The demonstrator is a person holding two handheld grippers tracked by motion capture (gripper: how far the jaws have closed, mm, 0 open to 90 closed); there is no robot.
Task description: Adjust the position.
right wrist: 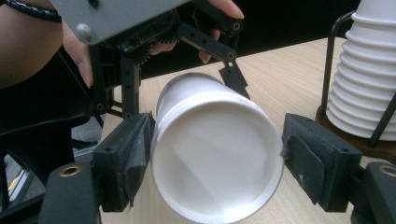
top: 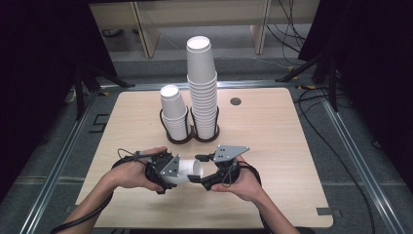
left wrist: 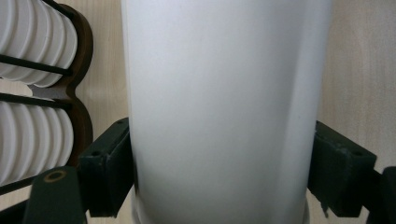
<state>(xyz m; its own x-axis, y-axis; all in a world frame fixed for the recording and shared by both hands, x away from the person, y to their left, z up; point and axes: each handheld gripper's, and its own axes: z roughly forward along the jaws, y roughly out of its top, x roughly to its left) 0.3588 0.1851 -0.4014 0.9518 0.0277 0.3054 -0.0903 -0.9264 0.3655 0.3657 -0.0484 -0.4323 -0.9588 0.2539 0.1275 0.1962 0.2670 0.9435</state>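
Two stacks of white paper cups (top: 202, 92) stand in a dark wire holder (top: 190, 136) on the pale wooden table (top: 272, 126).

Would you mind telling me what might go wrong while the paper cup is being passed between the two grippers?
The left gripper clamps the thin-walled paper cup, so a harder squeeze might dent it. In the right gripper view one pad of the right gripper touches the cup's end while the other stands apart; an early release could drop it.
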